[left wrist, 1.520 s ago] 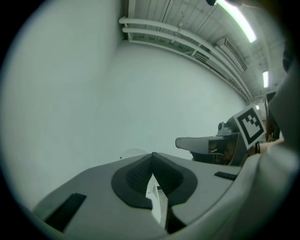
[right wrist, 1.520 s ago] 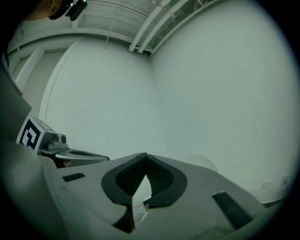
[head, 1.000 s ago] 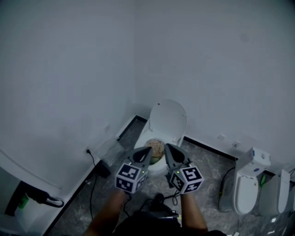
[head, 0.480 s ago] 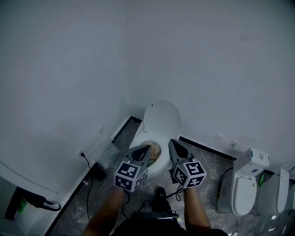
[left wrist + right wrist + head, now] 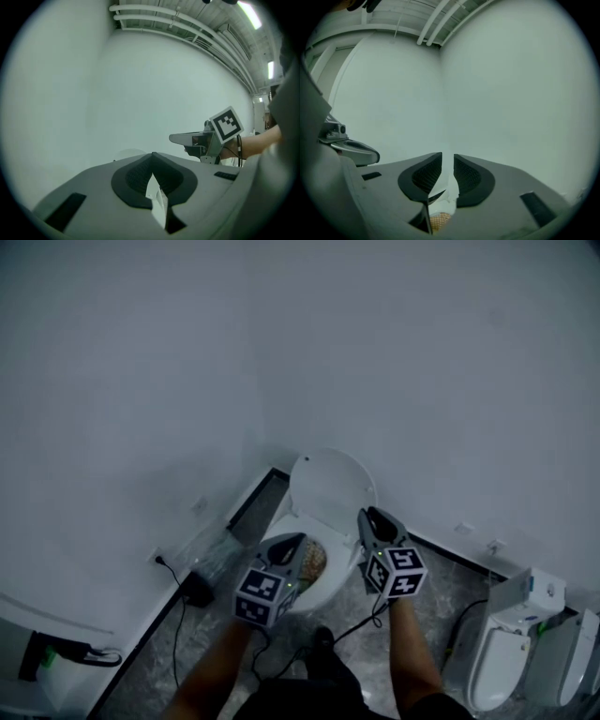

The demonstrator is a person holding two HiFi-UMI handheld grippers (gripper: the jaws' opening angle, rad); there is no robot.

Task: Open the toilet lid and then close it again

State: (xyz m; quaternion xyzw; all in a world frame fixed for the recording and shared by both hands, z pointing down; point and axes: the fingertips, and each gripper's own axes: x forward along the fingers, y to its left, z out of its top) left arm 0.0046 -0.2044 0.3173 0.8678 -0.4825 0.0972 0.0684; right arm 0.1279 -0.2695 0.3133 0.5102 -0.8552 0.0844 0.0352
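A white toilet stands in the corner with its lid [image 5: 330,486] raised against the wall. The bowl [image 5: 281,596] below it holds something brownish [image 5: 314,559]. My left gripper [image 5: 298,538] is shut and empty, hovering over the bowl's near rim. In the left gripper view its jaws [image 5: 152,154] meet. My right gripper [image 5: 367,514] is at the lid's lower right edge. Its jaws have just been opening and stand slightly apart [image 5: 447,157]. White porcelain shows below that gap, but the pads press on nothing.
Further white toilets [image 5: 506,643] stand along the wall at the right. On the dark marble floor to the left lie a black box with a cable [image 5: 197,589]. The person's foot [image 5: 323,638] is in front of the bowl. Walls close in behind and to the left.
Both grippers have moved forward towards the toilet. The right one went further, from over the bowl to the lid's right edge, and its jaws now show a gap.
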